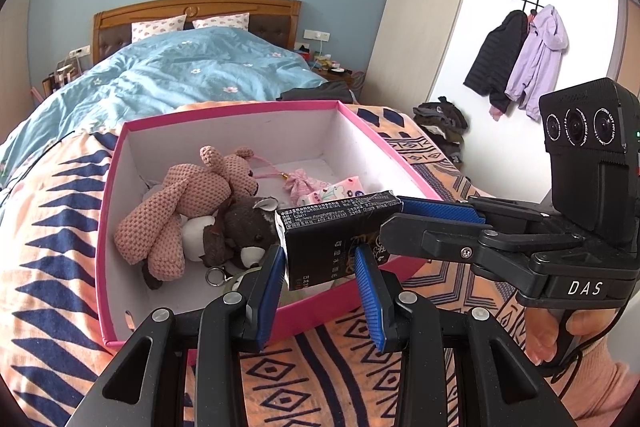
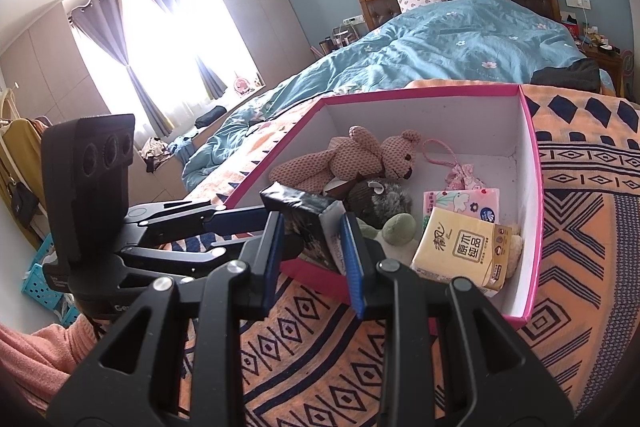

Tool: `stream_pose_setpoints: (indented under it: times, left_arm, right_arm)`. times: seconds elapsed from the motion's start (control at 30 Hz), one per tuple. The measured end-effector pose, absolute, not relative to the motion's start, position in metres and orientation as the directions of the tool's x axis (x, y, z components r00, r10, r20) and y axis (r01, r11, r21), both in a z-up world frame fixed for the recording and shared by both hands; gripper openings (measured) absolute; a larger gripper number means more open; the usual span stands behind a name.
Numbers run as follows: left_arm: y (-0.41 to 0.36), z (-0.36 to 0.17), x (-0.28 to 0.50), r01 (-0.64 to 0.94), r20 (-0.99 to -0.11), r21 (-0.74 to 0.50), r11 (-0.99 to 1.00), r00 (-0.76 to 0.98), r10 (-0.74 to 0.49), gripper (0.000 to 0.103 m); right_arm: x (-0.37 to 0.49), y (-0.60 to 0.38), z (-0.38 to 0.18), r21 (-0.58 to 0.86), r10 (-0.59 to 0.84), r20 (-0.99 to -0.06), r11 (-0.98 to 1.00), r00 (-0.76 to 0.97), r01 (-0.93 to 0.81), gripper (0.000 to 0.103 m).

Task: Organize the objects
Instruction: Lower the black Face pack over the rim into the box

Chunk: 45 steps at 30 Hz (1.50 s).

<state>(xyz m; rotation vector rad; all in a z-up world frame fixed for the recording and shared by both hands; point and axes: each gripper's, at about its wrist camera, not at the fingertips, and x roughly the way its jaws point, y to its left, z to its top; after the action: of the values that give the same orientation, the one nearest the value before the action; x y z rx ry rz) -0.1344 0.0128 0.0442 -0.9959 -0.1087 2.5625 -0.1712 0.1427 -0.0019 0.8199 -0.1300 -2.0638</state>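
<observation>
A black tissue pack [image 1: 332, 243] [image 2: 306, 223] hangs over the near rim of the pink box [image 1: 240, 107] [image 2: 420, 91]. My left gripper [image 1: 320, 253] [image 2: 260, 227] is shut on one end of it. From the other side my right gripper [image 2: 312, 221] [image 1: 394, 217] is shut on the same pack. Inside the box lie a pink knitted bear [image 1: 172, 203] [image 2: 352, 163], a dark plush animal [image 1: 244, 231] [image 2: 378, 199], a pink tissue pack [image 2: 460, 205] [image 1: 340, 189], a yellow tissue pack [image 2: 460, 247] and a small pink pouch [image 2: 464, 177].
The box sits on an orange and navy patterned blanket [image 1: 48, 227] [image 2: 580, 227]. Behind it are a blue quilt [image 1: 180, 67] and a wooden headboard [image 1: 192, 7]. Coats [image 1: 520, 59] hang on the right wall above a clothes pile [image 1: 440, 123]. Blue baskets [image 2: 44, 275] stand on the floor.
</observation>
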Motion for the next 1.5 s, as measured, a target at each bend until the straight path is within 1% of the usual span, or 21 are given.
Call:
stream_pose_setpoints:
  times: [1.5]
  left_arm:
    - [0.008,0.018,-0.163,-0.276,-0.707,-0.227,-0.934,-0.612,0.353,0.036]
  right_arm:
    - [-0.202,0.124,-0.023,0.401,-0.738,-0.573,-0.631,-0.355,0.664,0.032]
